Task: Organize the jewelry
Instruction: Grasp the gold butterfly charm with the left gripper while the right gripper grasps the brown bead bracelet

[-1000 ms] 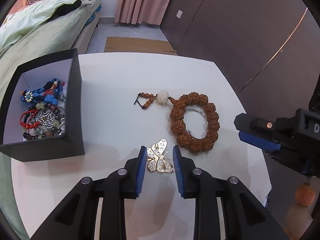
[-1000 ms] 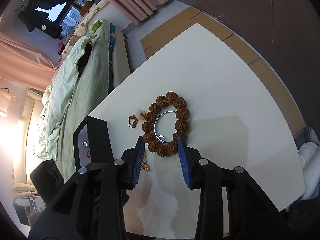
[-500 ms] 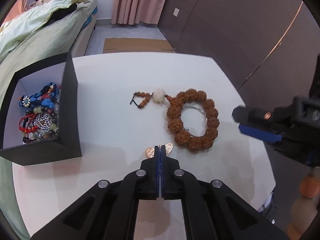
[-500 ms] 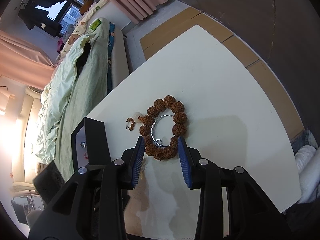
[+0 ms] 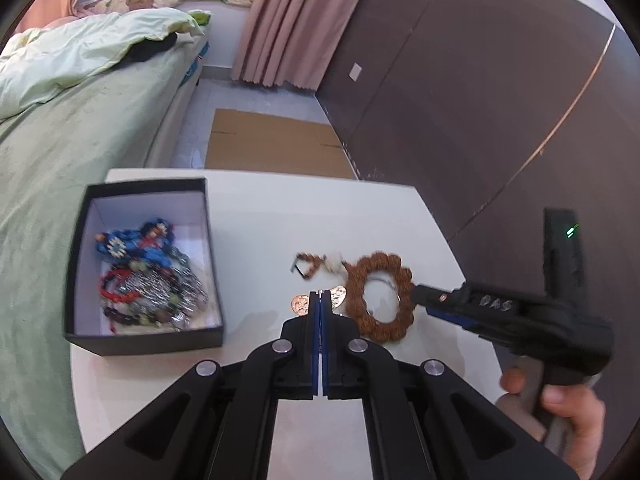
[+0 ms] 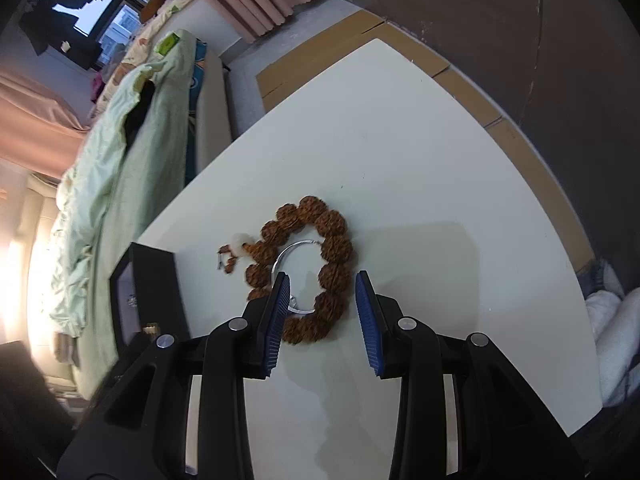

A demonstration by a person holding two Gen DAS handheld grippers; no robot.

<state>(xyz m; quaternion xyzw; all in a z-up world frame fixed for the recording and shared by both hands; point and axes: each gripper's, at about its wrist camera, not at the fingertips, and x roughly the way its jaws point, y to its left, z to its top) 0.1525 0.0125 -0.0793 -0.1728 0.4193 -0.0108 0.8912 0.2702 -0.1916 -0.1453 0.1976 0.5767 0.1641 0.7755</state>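
The gold butterfly brooch sits pinched between the pads of your left gripper, its wings sticking out on either side of the closed blue pads, above the white worktop. Just to its right lies the brown beaded bracelet flat on the worktop, with a thin silver ring inside its loop and a short beaded tail with a pale white bead trailing off towards the box.

Your right gripper hangs over the near side of that bracelet with its jaws apart, nothing between the pads; the bracelet and ring show through the gap. In the left wrist view your right hand grips its handle at the right edge.

On the left of the worktop stands the black open box, white inside, holding a tangle of blue, red and silver jewellery. Beyond the worktop are a bed with green bedding, pink curtains and flattened cardboard on the floor.
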